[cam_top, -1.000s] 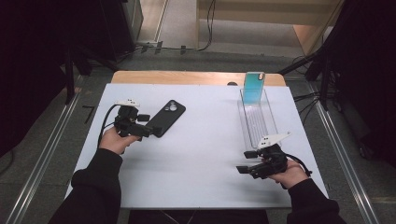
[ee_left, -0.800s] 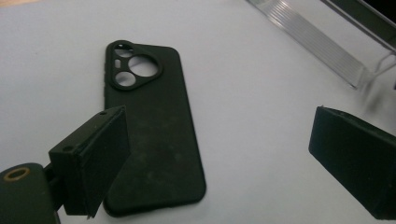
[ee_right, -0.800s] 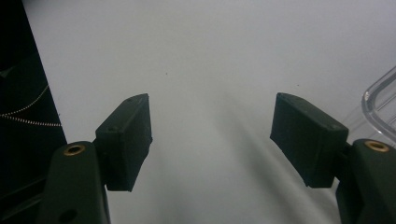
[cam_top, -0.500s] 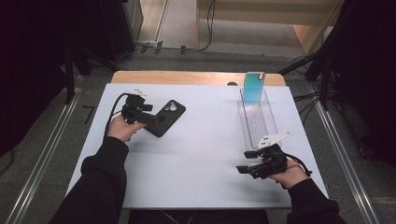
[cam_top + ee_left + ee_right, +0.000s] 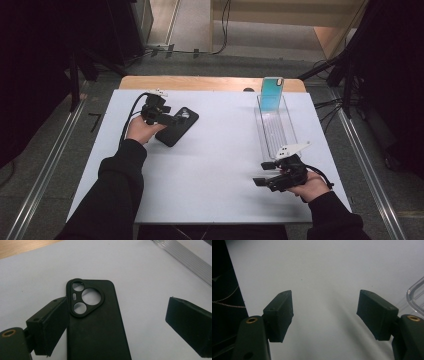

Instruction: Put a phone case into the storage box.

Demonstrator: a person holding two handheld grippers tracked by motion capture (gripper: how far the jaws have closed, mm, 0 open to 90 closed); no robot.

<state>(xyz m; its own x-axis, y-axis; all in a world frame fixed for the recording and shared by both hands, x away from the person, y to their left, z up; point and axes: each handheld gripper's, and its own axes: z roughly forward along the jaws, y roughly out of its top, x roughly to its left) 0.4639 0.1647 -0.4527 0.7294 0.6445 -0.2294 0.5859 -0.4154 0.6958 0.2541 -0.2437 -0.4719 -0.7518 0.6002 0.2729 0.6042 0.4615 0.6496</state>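
Observation:
A black phone case (image 5: pixel 176 126) lies back-up on the white table (image 5: pixel 220 165), its camera cut-out toward the far side. My left gripper (image 5: pixel 167 119) hovers over its near-left edge. In the left gripper view the jaws stand wide around the case (image 5: pixel 95 325); the left pad (image 5: pixel 50 325) overlaps its edge and the right pad is well off it, so my left gripper (image 5: pixel 117 315) is open. Near the front right edge my right gripper (image 5: pixel 260 175) rests low over the bare table, open (image 5: pixel 325 307) with nothing between its pads.
A clear long tray (image 5: pixel 275 125) runs along the right side of the table, and a teal phone case (image 5: pixel 271 93) stands upright at its far end. The tray's corner (image 5: pixel 415 293) shows beside my right gripper. A wooden strip (image 5: pixel 200 82) borders the table's far edge.
My left hand has moved away from me and to the right, bringing its gripper onto the black case. The right hand has stayed still.

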